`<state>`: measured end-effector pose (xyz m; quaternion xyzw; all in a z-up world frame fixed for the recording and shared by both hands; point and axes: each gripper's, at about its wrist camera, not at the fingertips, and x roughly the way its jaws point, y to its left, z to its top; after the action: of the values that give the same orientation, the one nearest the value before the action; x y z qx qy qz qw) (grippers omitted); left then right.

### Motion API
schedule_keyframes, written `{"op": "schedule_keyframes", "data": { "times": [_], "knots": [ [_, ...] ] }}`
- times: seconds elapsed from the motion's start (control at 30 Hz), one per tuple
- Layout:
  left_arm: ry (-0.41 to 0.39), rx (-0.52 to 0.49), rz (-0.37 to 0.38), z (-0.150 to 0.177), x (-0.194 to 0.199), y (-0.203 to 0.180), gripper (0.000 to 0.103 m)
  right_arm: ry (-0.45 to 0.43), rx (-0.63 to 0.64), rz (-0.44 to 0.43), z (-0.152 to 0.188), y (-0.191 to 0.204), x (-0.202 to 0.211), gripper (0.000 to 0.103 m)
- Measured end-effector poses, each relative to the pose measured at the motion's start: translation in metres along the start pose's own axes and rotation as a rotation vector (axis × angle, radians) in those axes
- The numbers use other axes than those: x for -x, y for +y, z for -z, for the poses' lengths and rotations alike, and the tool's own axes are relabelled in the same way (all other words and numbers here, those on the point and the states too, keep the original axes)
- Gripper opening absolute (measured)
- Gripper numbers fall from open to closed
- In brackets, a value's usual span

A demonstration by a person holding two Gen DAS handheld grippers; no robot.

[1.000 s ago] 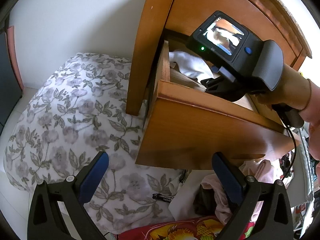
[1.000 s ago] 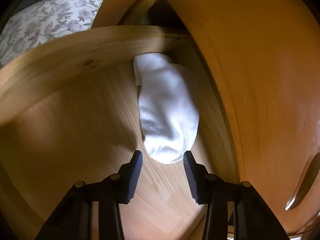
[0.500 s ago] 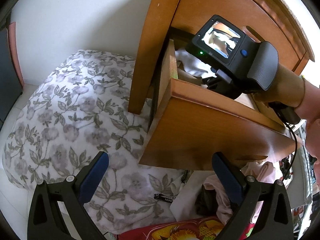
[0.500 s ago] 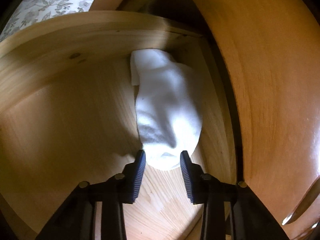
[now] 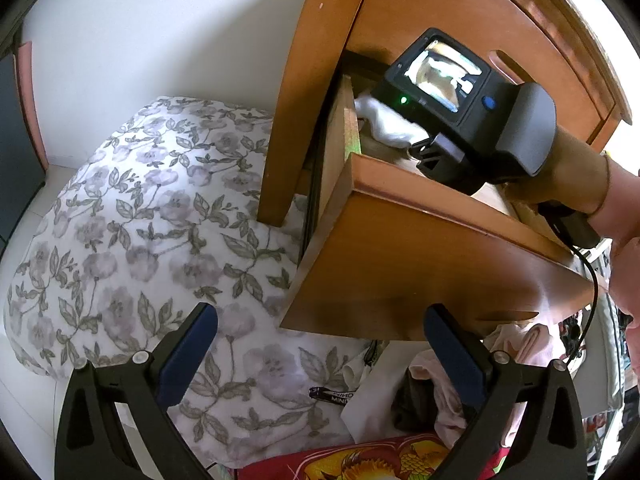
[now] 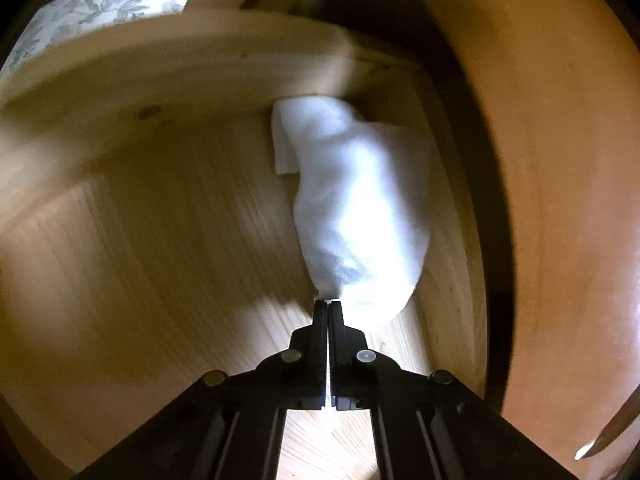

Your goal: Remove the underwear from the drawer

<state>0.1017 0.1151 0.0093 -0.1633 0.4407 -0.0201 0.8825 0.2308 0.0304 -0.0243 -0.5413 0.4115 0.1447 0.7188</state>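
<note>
Right gripper (image 6: 328, 306) pinched tight on the white underwear (image 6: 360, 208) at the drawer's (image 6: 160, 184) back corner; left gripper (image 5: 320, 344) spread wide, holding nothing.

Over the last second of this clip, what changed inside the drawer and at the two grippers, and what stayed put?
The right gripper has just closed: its fingers, which stood apart on either side of the white garment, are now pinched on the near end of it. The garment is bunched there, with its far end by the drawer back corner as before. The left gripper stayed open and empty outside the drawer front.
</note>
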Motion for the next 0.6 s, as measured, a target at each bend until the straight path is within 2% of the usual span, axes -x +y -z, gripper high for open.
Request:
{"op": "schedule_keyframes", "data": {
  "times": [0.33, 0.5, 0.6],
  "knots": [
    [-0.019, -0.005, -0.001, -0.002, 0.011, -0.004, 0.103, -0.063, -0.023, 0.001, 0.023, -0.019, 0.05, 0.0],
    [-0.033, -0.014, 0.002, -0.002, 0.019, -0.011, 0.103, -0.111, -0.079, -0.001, 0.04, -0.036, 0.081, 0.0],
    [-0.038, -0.019, 0.005, -0.001, 0.024, -0.014, 0.103, -0.137, -0.118, -0.017, 0.057, -0.051, 0.084, 0.0]
  ]
}}
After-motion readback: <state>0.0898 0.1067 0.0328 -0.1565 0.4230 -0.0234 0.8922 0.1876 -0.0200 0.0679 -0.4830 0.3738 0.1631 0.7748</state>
